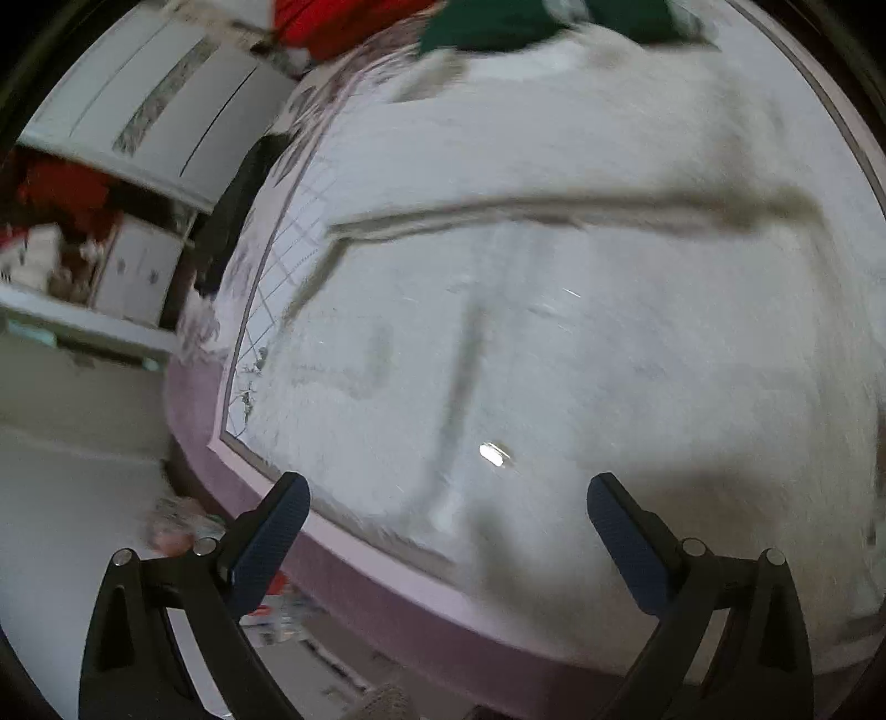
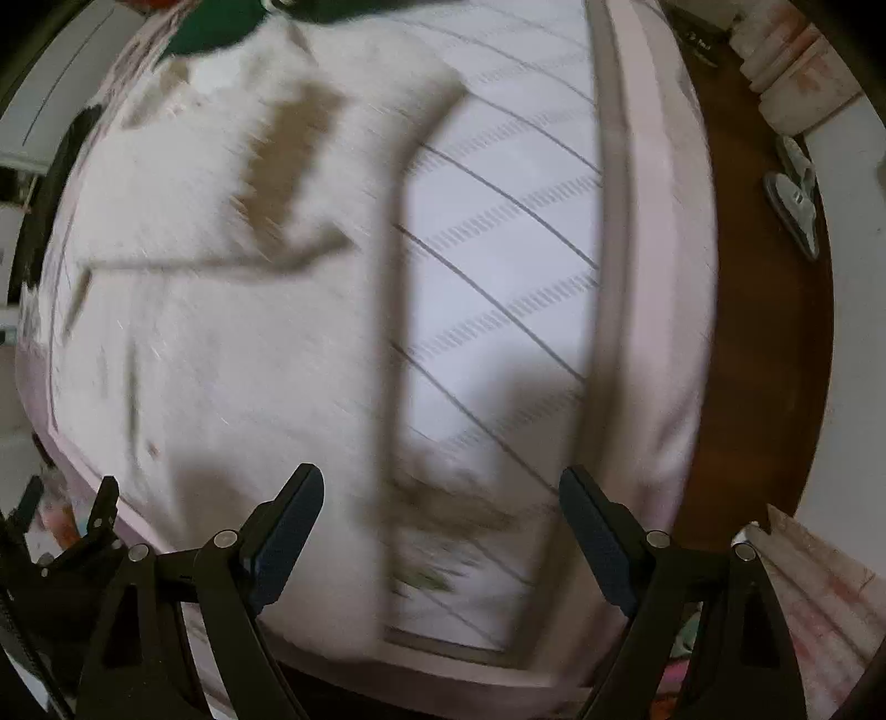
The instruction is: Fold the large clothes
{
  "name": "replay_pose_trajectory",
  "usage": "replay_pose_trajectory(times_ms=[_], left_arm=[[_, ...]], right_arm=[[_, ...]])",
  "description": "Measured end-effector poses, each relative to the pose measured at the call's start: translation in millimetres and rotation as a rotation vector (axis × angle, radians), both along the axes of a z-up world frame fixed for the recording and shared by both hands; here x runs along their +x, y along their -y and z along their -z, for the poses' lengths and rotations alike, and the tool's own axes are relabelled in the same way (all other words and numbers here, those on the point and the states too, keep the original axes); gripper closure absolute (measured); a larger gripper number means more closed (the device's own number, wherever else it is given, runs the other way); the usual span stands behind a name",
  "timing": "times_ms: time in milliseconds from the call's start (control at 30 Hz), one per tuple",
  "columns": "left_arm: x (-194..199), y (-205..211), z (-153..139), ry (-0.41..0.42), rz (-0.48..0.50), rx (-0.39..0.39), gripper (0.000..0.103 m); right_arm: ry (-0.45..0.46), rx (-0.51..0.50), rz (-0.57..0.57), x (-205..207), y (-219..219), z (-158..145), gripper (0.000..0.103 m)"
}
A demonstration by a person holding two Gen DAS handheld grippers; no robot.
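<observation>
A large white fleecy garment [image 1: 554,310] lies spread flat on the bed, with a fold line across its upper part and a shiny snap [image 1: 494,454] near the front. It also shows in the right wrist view [image 2: 221,332], its right edge running straight down the middle. My left gripper [image 1: 448,515] is open and empty above the garment's near edge. My right gripper [image 2: 441,509] is open and empty above the garment's right edge, near the bed's front. The left gripper's fingers [image 2: 105,509] show at the lower left of the right wrist view.
The bed has a white striped sheet [image 2: 498,249] with a pink border [image 1: 387,598]. A green cloth [image 1: 498,25] and a red cloth [image 1: 343,22] lie at the far end. White cabinets [image 1: 155,111] stand left. A brown floor [image 2: 764,332] runs along the right.
</observation>
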State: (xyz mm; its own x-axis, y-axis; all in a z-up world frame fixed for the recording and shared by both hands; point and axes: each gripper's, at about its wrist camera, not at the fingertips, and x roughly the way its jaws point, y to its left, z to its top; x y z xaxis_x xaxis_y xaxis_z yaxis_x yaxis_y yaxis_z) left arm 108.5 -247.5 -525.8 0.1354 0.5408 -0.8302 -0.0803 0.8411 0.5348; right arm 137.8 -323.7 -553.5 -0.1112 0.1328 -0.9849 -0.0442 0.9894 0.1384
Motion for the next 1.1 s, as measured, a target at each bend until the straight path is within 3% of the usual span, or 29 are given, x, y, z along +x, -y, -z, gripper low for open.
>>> replay_pose_trajectory(times_ms=[67,167,367,500,600,833,900,967,1100], left_arm=[[-11,37,5,-0.029,0.045,0.027,0.000],[-21,74,8,-0.051,0.078,-0.001,0.000],[-41,148,28,-0.077,0.214,0.096,0.000],[-44,174,53,-0.076,0.255,0.212,0.000],[-33,181,72,-0.068,0.262,0.341,0.000],[-50,211,67,-0.031,0.369,0.373,0.000],[-47,211,81,-0.051,0.357,0.412,0.000],[-37,195,100,-0.076,0.287,0.463,0.000],[-17,161,102,-0.040,0.124,0.531,0.000]], right_arm=[[-0.022,-0.006,-0.025,-13,27,9,0.014],[-0.074,-0.005,-0.027,-27,59,25,0.014],[-0.089,-0.063,-0.023,-29,100,42,0.014],[-0.080,-0.084,0.001,-16,126,44,0.014],[-0.067,-0.104,0.009,-4,140,44,0.014],[-0.060,-0.087,0.054,16,153,50,0.015],[-0.060,-0.087,0.059,19,154,52,0.015],[-0.063,-0.079,0.068,21,150,55,0.014],[-0.061,-0.036,0.075,26,146,55,0.014]])
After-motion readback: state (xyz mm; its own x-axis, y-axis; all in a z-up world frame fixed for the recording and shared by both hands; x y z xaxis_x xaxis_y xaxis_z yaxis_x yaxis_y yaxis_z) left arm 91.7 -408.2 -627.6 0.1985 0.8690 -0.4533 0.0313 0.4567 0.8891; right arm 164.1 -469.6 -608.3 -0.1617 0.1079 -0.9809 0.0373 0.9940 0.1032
